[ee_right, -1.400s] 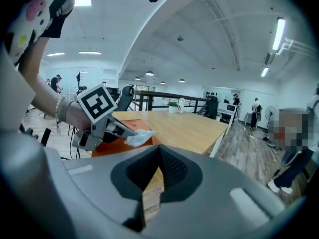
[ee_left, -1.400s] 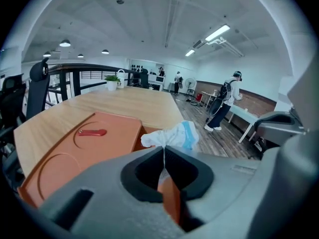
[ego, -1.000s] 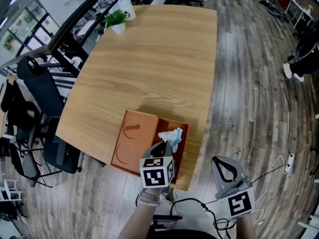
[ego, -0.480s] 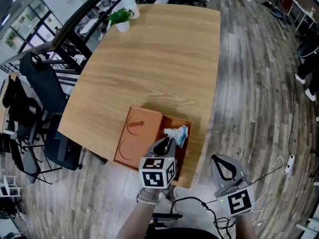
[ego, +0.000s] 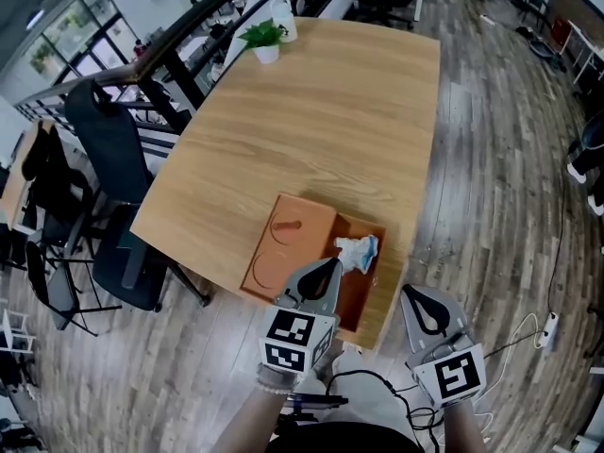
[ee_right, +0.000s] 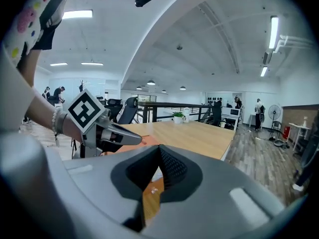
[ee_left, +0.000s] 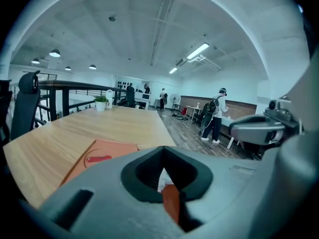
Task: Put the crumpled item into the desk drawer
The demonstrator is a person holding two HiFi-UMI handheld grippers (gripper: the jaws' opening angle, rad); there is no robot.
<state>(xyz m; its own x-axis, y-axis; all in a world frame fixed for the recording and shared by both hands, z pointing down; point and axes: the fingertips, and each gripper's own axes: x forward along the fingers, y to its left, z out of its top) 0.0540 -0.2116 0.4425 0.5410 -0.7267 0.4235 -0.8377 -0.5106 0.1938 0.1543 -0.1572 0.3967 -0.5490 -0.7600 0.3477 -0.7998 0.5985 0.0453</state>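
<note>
The crumpled white and pale-blue item [ego: 359, 251] lies in the right compartment of the open orange desk drawer [ego: 357, 295], which sticks out from the wooden desk's near edge. A flat orange panel [ego: 283, 248] with a small red piece covers the drawer's left half. My left gripper [ego: 330, 264] hovers just short of the item, shut and empty. My right gripper [ego: 409, 292] hangs over the floor to the right of the drawer, shut with nothing in it. In the left gripper view a sliver of the item [ee_left: 162, 179] shows through the shut left gripper [ee_left: 162, 149].
The wooden desk [ego: 321, 111] stretches away, with a potted plant [ego: 266, 38] and a white bottle [ego: 283, 9] at its far corner. Black chairs [ego: 104, 149] stand to the left. A cable and power strip [ego: 550, 302] lie on the plank floor at right.
The left gripper has drawn back from the crumpled item, which now rests in the drawer. The head view has shifted, so everything sits further right. The right gripper stays as it was.
</note>
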